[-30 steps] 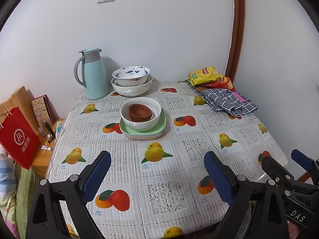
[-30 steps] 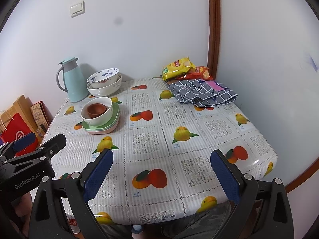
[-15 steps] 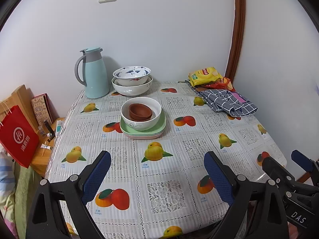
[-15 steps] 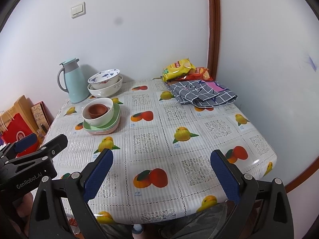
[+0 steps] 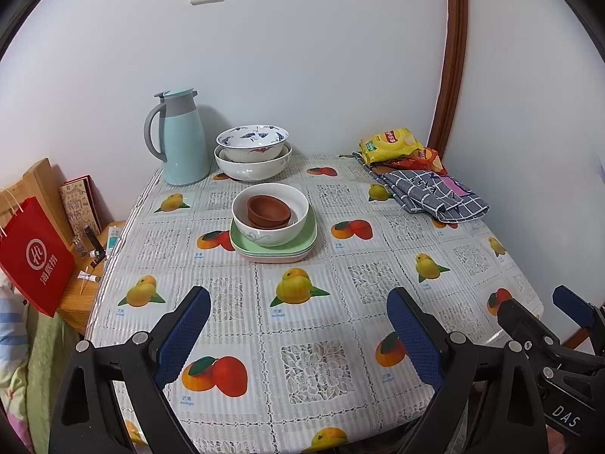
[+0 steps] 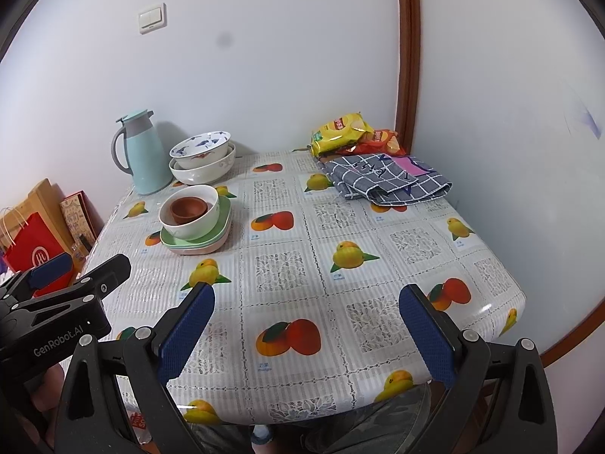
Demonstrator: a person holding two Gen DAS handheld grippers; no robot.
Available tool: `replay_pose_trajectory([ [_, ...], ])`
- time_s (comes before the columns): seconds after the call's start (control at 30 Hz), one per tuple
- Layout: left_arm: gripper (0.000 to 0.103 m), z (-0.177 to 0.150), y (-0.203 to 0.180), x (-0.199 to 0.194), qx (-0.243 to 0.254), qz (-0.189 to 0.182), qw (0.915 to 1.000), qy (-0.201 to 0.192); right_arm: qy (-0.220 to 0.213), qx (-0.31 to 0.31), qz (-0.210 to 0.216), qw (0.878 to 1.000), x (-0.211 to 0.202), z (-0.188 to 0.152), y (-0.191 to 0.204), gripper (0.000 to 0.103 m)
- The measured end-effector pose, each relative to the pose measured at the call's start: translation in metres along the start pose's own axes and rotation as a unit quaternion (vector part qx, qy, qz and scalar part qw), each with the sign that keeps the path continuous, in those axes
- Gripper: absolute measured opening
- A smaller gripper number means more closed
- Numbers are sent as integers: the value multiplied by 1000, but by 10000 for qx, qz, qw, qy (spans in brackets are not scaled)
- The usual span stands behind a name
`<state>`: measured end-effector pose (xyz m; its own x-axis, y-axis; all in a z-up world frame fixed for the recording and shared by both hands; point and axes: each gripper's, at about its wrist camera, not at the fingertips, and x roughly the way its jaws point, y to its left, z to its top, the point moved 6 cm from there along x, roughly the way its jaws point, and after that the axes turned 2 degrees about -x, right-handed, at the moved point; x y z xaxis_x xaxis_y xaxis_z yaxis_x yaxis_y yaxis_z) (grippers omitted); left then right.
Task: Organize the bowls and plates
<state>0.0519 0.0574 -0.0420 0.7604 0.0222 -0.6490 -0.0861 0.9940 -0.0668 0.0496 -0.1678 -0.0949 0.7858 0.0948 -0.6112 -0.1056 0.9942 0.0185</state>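
A white bowl (image 5: 270,223) (image 6: 196,223) holding small brown bowls (image 5: 269,210) (image 6: 188,209) sits on stacked green plates (image 5: 302,244) (image 6: 219,232) mid-table. Behind it a blue-patterned bowl (image 5: 252,144) (image 6: 200,147) rests inside a larger white bowl (image 5: 253,168) (image 6: 204,172) near the wall. My left gripper (image 5: 298,335) is open over the table's near edge, well short of the plates, with nothing between its fingers. My right gripper (image 6: 306,335) is open too, over the near edge further right. Each gripper shows at the other view's side: the right gripper (image 5: 559,344), the left gripper (image 6: 56,291).
A light-blue thermos jug (image 5: 181,138) (image 6: 141,153) stands at the back left. Snack bags (image 5: 393,145) (image 6: 344,132) and a folded checked cloth (image 5: 431,195) (image 6: 385,179) lie at the back right. A red paper bag (image 5: 36,255) and a wooden side table (image 5: 81,302) stand left of the table.
Both views have drifted very slightly; the dishes stay where they were and both grippers stay open.
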Motion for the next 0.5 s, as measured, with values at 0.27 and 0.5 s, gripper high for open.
replay_pose_trajectory([
  [0.27,95,0,1,0,-15,7,10000,11,-8,-8,14,10000,-1,0,1,97],
  [0.5,95,0,2,0,-21,20,10000,-2,-1,-26,20,10000,-1,0,3,97],
])
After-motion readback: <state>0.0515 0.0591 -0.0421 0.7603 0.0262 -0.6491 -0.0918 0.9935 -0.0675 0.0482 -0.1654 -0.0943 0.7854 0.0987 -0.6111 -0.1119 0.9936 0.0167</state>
